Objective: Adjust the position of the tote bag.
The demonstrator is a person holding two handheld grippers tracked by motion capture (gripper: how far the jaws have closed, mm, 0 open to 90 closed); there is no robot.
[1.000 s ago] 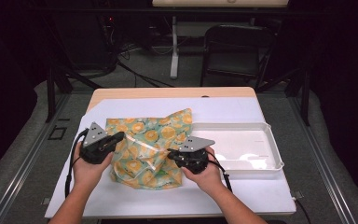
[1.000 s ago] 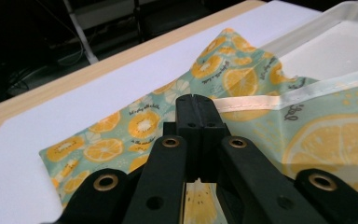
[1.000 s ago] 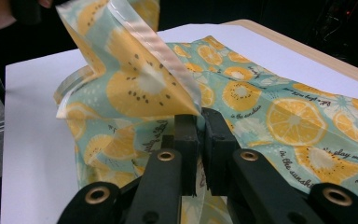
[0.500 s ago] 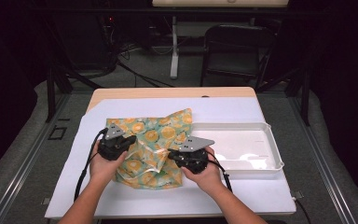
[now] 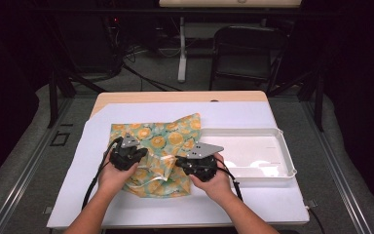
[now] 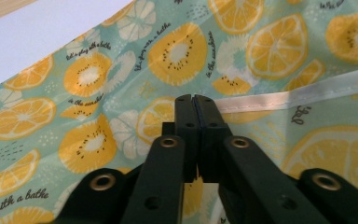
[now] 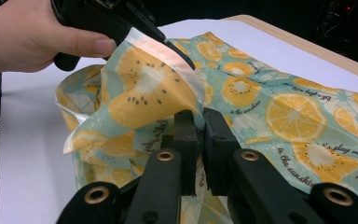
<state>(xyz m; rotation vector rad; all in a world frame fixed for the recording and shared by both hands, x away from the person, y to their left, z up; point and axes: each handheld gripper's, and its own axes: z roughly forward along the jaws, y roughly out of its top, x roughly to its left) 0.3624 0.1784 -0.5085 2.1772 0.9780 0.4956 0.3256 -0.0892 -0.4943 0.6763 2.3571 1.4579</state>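
Citrus-print cloth (image 5: 163, 146), one piece, pinched by right gripper (image 7: 200, 119), seemingly also left gripper (image 6: 195, 105).

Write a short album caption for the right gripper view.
Right gripper pinches a fruit-print cloth fold.

A cloth (image 5: 160, 151) lies on a sheet (image 5: 253, 204) that covers most of the tabletop (image 5: 180, 96), and a tray (image 5: 272, 170) sits just to its right, seemingly touching its edge. The left tongs (image 5: 139, 152) rest over the cloth's left half and the right tongs (image 5: 181, 163) over its right half, near the tray. Behind the tabletop a chair (image 5: 246, 53) stands on the floor.
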